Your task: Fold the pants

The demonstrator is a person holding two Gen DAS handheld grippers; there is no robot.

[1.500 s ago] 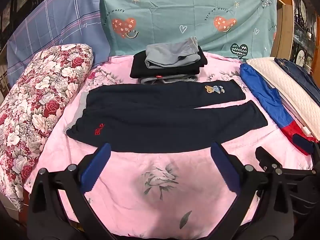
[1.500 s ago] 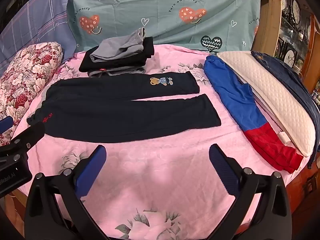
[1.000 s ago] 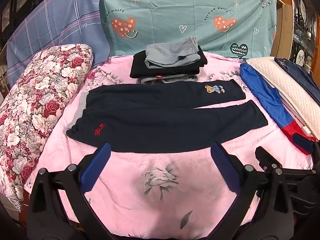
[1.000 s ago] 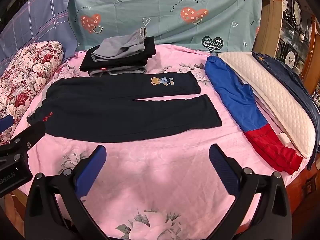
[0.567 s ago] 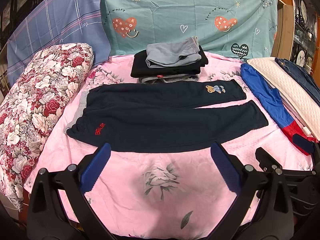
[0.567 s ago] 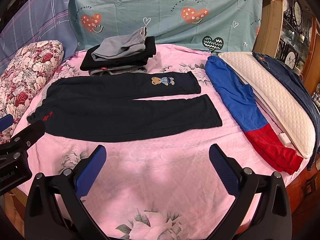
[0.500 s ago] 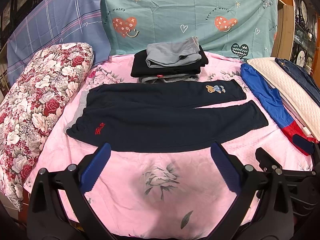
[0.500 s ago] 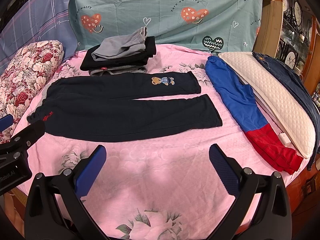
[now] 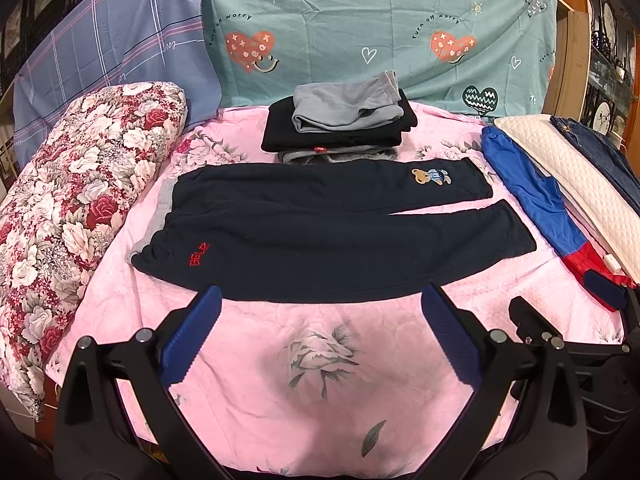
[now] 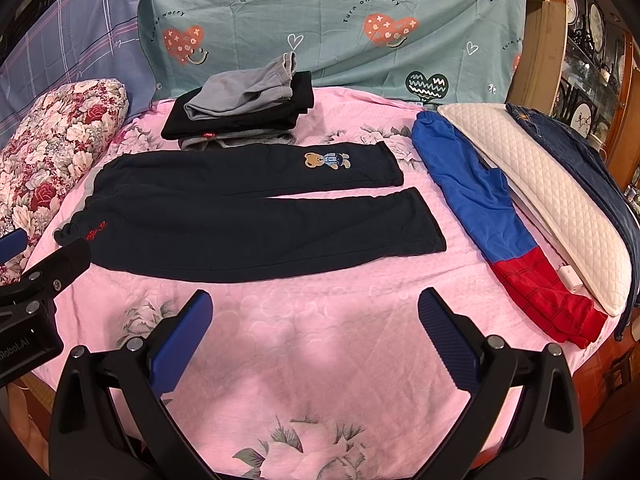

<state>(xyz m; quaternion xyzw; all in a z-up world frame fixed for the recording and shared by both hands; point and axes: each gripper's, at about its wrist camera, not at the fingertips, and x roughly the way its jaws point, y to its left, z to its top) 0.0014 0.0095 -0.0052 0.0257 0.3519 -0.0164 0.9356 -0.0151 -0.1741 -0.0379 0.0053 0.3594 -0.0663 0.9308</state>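
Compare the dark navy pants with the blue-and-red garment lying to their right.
The navy pants lie spread flat mid-bed, both legs showing, with a bear patch and red lettering. The blue-and-red garment is a narrow strip along the white pillow, blue turning red at its near end. Both rest untouched on the pink sheet.

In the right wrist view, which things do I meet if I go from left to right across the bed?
Red floral quilt → dark navy pants with bear patch → blue and red garment → white quilted pillow → dark blue jeans.
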